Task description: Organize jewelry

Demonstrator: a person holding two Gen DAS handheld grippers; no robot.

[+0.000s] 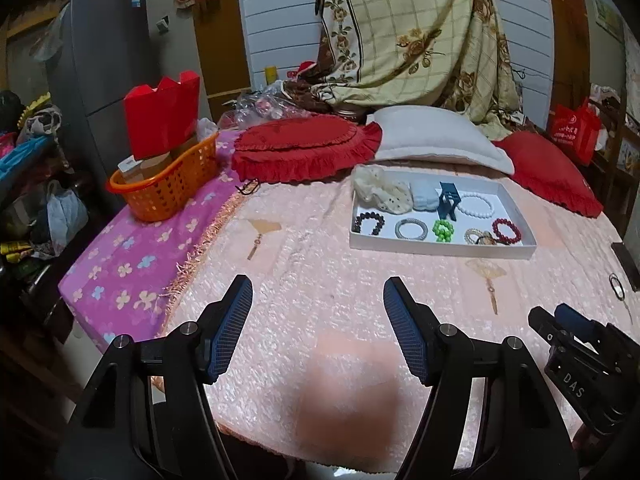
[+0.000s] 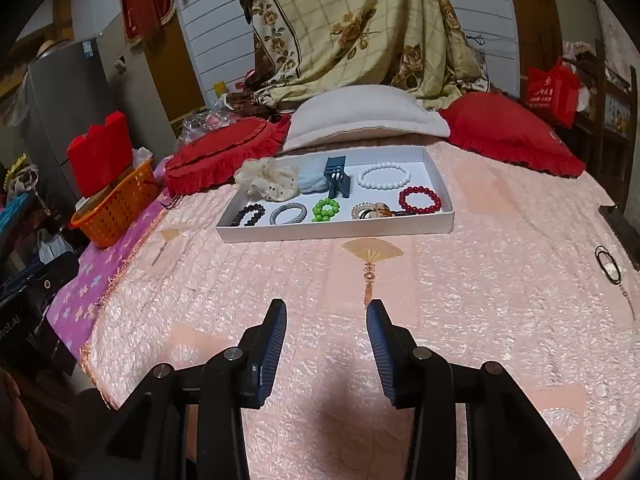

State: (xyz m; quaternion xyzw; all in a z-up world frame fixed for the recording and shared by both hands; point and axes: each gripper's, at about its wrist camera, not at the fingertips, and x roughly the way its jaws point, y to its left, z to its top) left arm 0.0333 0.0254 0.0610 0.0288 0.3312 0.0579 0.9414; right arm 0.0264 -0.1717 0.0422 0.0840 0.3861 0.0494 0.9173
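Observation:
A white tray (image 1: 440,249) (image 2: 340,234) lies on the pink bedspread. It holds black (image 2: 251,215), grey (image 2: 291,214), green (image 2: 326,209), red (image 2: 420,200) and white (image 2: 383,176) bracelets, a blue claw clip (image 2: 337,181), scrunchies (image 2: 266,179) and hair ties (image 2: 370,212). A black hair tie with a white charm (image 2: 610,269) (image 1: 617,286) lies loose on the bed at the right. My left gripper (image 1: 318,290) is open and empty over the near bedspread. My right gripper (image 2: 327,312) is open and empty, short of the tray.
Red cushions (image 2: 224,158) and a white pillow (image 2: 368,114) lie behind the tray. An orange basket (image 1: 168,184) with a red box stands at the left on a purple sheet. A dark phone (image 2: 620,232) lies at the right edge. A hanging quilt (image 2: 360,20) is behind.

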